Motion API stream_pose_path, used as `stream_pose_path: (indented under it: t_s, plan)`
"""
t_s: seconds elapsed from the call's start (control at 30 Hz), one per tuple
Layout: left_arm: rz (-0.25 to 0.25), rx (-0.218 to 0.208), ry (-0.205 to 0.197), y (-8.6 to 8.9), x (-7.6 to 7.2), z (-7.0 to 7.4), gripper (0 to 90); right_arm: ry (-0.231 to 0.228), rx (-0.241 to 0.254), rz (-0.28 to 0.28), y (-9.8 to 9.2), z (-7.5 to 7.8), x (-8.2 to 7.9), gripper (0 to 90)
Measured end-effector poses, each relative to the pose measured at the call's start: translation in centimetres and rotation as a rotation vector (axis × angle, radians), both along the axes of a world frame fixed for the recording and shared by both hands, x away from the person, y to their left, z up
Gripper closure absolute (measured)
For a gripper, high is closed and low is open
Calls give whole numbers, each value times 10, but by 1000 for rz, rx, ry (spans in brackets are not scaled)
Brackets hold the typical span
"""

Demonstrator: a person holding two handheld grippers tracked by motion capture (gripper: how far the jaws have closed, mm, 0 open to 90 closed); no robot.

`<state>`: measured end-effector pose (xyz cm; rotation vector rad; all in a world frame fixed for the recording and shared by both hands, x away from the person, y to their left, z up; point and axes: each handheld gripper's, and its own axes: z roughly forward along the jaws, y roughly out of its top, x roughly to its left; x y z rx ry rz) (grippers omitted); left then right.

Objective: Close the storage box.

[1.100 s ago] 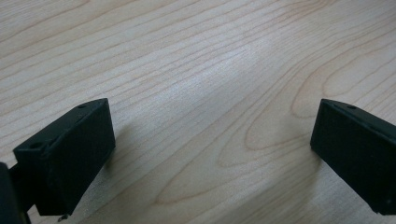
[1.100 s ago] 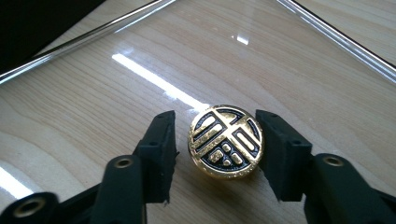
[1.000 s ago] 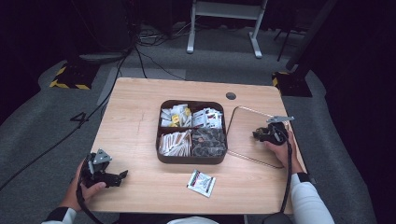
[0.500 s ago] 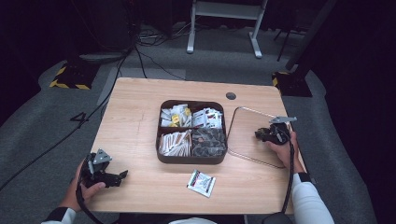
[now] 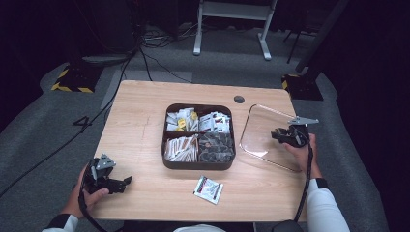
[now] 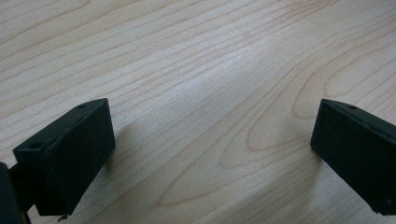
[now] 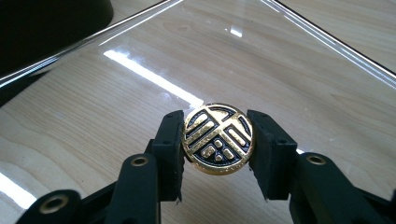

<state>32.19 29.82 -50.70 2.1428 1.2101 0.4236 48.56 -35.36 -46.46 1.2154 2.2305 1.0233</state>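
Right claw [image 7: 218,140] grips the clear lid's [image 5: 263,130] round black-and-gold knob [image 7: 218,139]; left claw [image 6: 210,154] gapes, released

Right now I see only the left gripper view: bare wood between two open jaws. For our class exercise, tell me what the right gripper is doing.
Observer: The right gripper is shut on a round gold-and-black knob.
Operator: A knob on what?
Observer: On a clear lid, which is off the dark tray and lies to its right.
Operator: Is anything loose on the table?
Observer: One small packet lies on the wood in front of the tray, on the person's side.
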Motion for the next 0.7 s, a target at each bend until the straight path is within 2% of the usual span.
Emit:
stream_pose_path:
  t_s: [0.2, 0.5, 0.7]
  plan:
    - [-4, 4, -2, 0, 0, 0, 0, -15, 5, -3, 0, 10, -1, 589]
    - [-3, 3, 0, 0, 1, 0, 0, -34, 10, 19, 5, 26, -4, 589]
    - [-4, 3, 2, 0, 1, 0, 0, -63, 13, 38, 13, 42, -4, 589]
